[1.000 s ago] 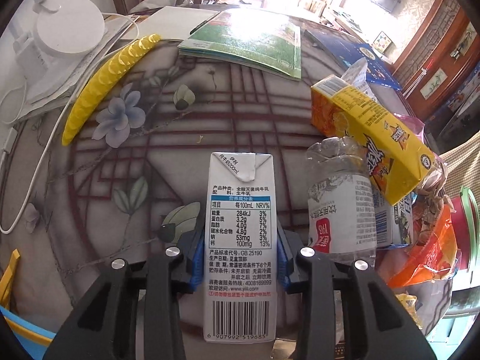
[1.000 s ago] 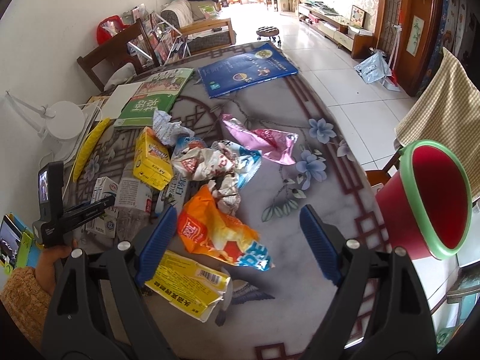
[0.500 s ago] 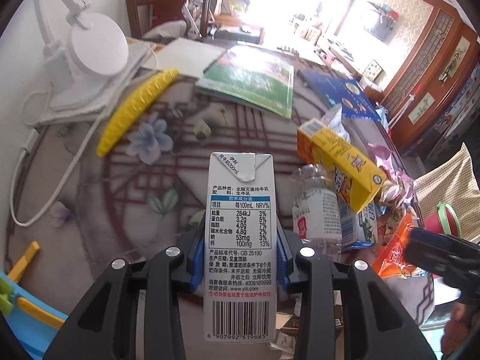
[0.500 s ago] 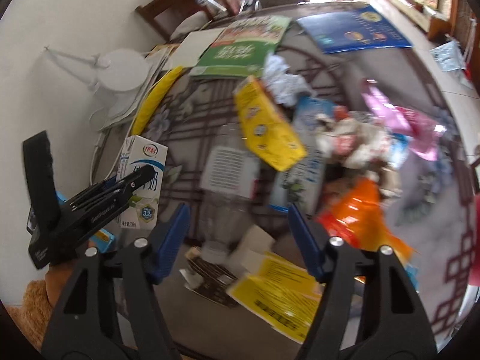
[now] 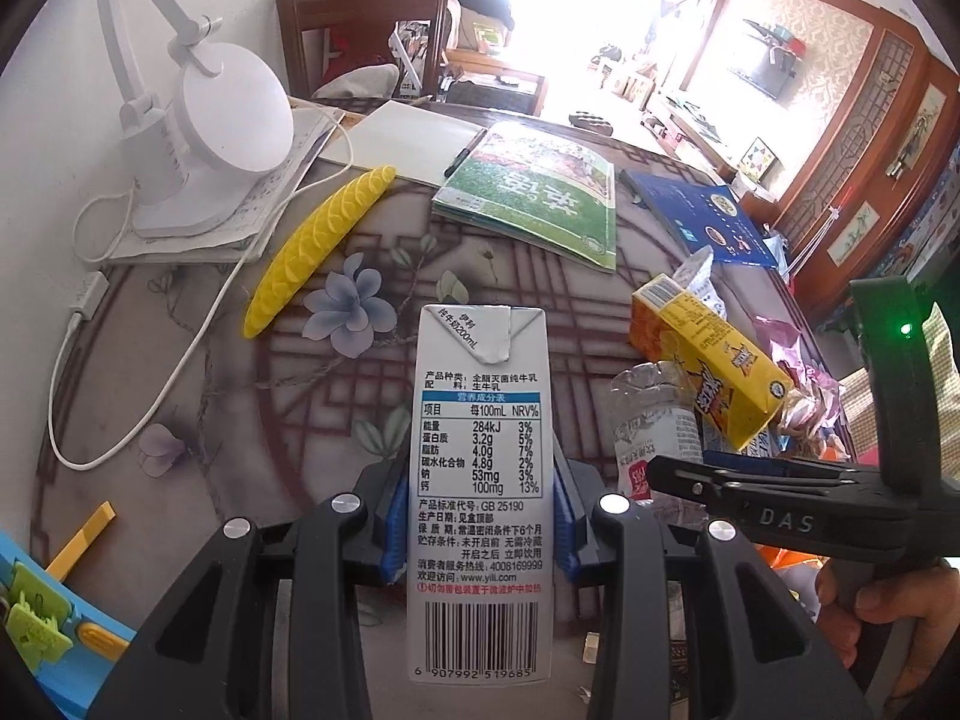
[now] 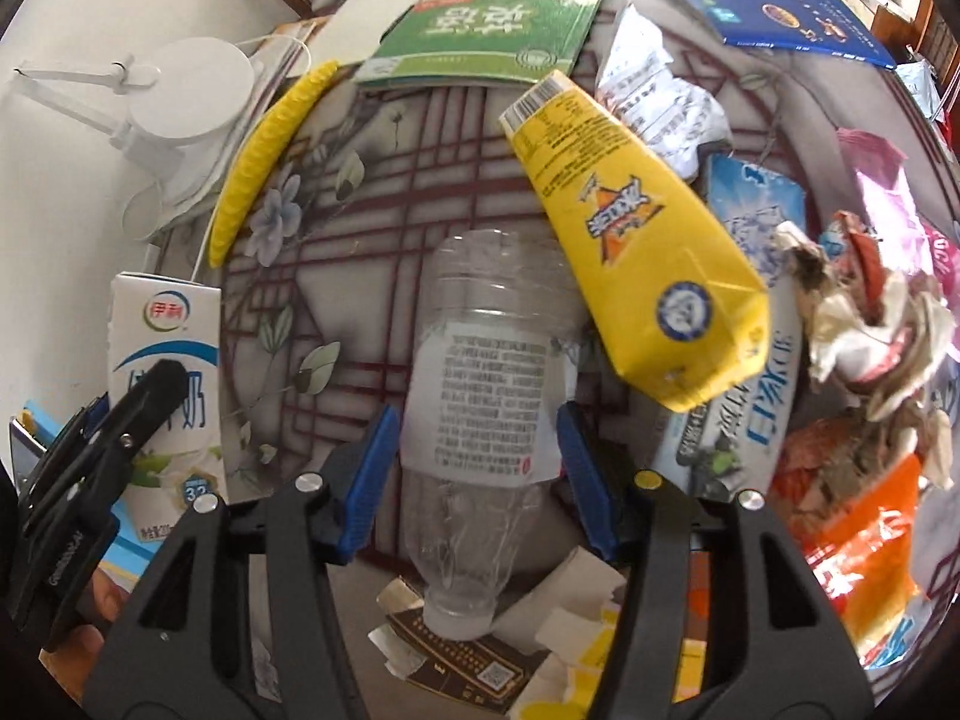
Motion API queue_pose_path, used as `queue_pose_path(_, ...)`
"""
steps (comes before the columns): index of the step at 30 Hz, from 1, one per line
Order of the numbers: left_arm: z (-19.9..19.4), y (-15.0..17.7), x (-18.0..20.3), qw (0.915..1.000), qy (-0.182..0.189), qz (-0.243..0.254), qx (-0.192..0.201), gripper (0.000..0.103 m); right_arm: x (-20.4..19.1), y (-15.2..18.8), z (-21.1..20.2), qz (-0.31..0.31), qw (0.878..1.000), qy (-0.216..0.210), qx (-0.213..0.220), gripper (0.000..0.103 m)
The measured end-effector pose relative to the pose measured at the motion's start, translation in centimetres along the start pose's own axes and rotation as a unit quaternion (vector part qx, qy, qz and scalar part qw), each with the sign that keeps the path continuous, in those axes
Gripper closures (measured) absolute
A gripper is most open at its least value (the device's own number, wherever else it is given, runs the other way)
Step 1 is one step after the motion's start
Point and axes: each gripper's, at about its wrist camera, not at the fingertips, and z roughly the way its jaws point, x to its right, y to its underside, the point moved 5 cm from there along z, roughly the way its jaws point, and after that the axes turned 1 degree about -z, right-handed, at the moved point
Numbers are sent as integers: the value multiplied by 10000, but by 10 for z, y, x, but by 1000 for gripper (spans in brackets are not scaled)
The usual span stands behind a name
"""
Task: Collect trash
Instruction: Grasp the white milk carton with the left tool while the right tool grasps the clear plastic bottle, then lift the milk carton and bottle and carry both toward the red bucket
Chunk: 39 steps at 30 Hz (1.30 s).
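Observation:
My left gripper (image 5: 477, 516) is shut on a white milk carton (image 5: 477, 420), held upright above the patterned table (image 5: 198, 396); the same carton (image 6: 162, 324) shows at the left of the right wrist view. My right gripper (image 6: 477, 450) points down over a crumpled clear plastic bottle (image 6: 486, 312) lying on the table. Its jaws are closing, with the bottle between the blue pads (image 6: 372, 462), which stand just at its sides. A yellow drink carton (image 6: 630, 228) leans on the bottle's far right. In the left wrist view the right gripper (image 5: 660, 474) comes in from the right.
Crumpled wrappers (image 6: 864, 324), an orange bag (image 6: 864, 540) and a blue-white carton (image 6: 750, 408) pile up to the right. Torn packaging (image 6: 480, 660) lies under the bottle's neck. A white lamp (image 5: 228, 114), a yellow ridged piece (image 5: 312, 240), a green book (image 5: 534, 192) and a blue book (image 5: 696, 216) lie farther back.
The right gripper swung left from above the orange bag, dropped over the clear bottle and narrowed its jaws. The left gripper lifted the milk carton higher off the table.

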Motion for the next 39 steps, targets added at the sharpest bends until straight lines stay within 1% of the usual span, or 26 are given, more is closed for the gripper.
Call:
queue_pose_path(3,3,-2,-1,10000,-1,-28,-9,68,1,-2,5,4,10000,23,-61,48)
queue_pose_path(7,6,-3,-1,10000,2,-25,-20,68,5,-3,11,90,9999,-11,-145,43)
queue_pose_path(11,7,-4,0,10000,-15,7,-31,68,8,-2,16,132,9996,-40,-235,42)
queue_pose_path(13,8,-4,1,10000,-15,13,-42,68,8,1,19,141,9994,-46,-313,40)
queue_pose_path(15,8,-4,1,10000,-24,20,-41,68,8,4,21,145,9992,-74,-373,40)
queue_pose_path(17,7,-4,1,10000,-20,12,-38,68,7,6,22,83,9992,-118,-377,44)
queue_pose_path(20,6,-5,2,10000,-44,19,-15,68,0,7,20,-76,9991,-225,-349,45)
queue_pose_path(26,-5,-9,3,9999,-80,36,125,68,-11,6,-5,-210,9987,-467,-17,45)
queue_pose_path(32,-21,-11,9,9995,-60,83,285,68,-10,6,-49,-176,9967,-621,487,45)
queue_pose_path(35,-26,-10,14,9994,-40,133,316,68,-9,8,-73,-210,9950,-644,738,45)
queue_pose_path(39,-33,-11,24,9990,-9,252,366,68,-4,10,-107,-201,9911,-583,1181,45)
